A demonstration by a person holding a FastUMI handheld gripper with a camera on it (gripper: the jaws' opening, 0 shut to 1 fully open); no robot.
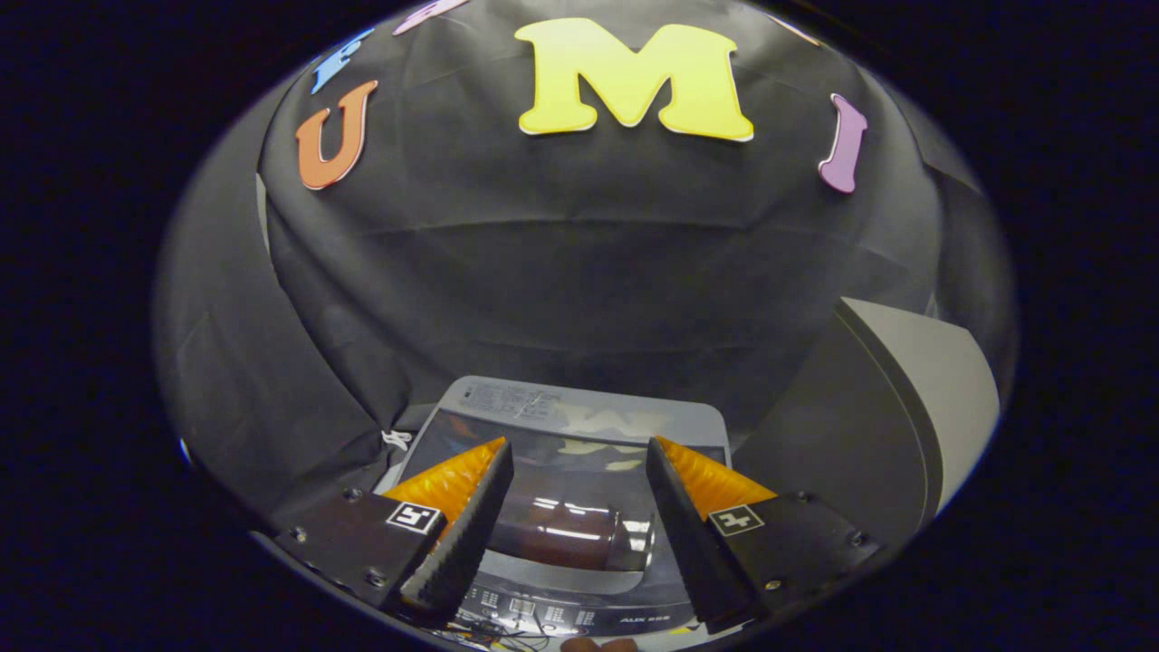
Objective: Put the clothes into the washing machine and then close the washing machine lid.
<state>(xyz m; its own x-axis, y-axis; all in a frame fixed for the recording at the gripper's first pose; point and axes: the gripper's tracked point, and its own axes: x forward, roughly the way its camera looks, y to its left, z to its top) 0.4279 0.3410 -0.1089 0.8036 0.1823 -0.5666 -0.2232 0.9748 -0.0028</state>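
A grey top-loading washing machine [579, 403] stands below and just ahead of my gripper [578, 453]. Its lid [589, 471] lies flat and closed, with a dark glossy window that reflects the booth. Through the window a dark reddish shape [566, 534] shows between my fingers; I cannot tell whether it is clothing. The control panel [552, 620] runs along the near edge under the fingers. My gripper is open, its two fingers spread wide above the lid with nothing between them.
A large grey and dark appliance or box [887, 417] rises to the right of the washer, close to the right finger. Black cloth drapes behind and to the left of the machine. A small white tie [396, 440] hangs at the cloth by the washer's left corner.
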